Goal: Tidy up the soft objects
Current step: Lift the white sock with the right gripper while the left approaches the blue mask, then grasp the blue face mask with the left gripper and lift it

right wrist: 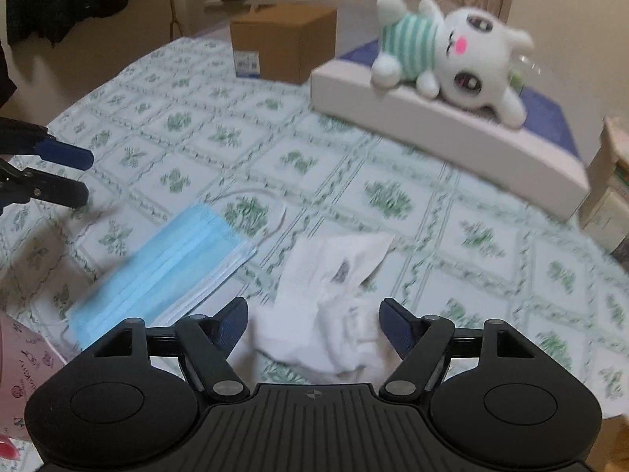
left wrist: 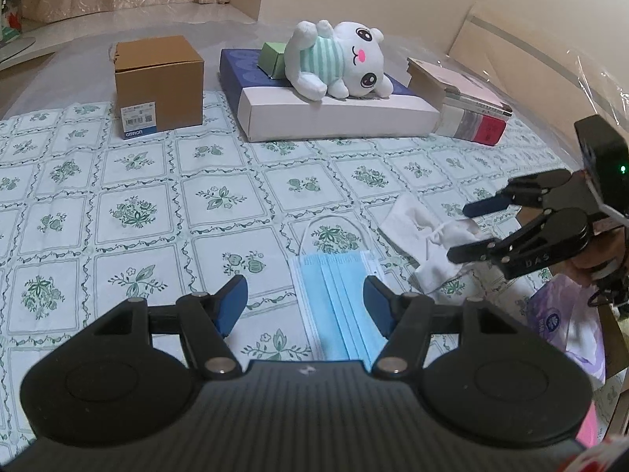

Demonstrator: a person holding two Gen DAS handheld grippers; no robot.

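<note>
A blue face mask [left wrist: 338, 295] lies flat on the patterned cloth, partly between the open fingers of my left gripper [left wrist: 306, 295]. It also shows in the right wrist view [right wrist: 165, 267]. A white crumpled cloth [left wrist: 428, 244] lies right of the mask. My right gripper [right wrist: 314, 314] is open with the white cloth [right wrist: 334, 314] between its fingers, and it shows in the left wrist view [left wrist: 460, 232] just above the cloth. A white plush toy [left wrist: 342, 59] in a green striped shirt lies on a flat white-and-blue box [left wrist: 334, 114], also in the right wrist view [right wrist: 452, 59].
A brown cardboard box [left wrist: 159, 86] stands at the back left. A small green box [left wrist: 271, 59] sits beside the plush. Stacked books [left wrist: 468, 106] lie at the back right. A purple plastic packet [left wrist: 566, 326] lies at the right edge. A pink container [right wrist: 23, 358] shows bottom left.
</note>
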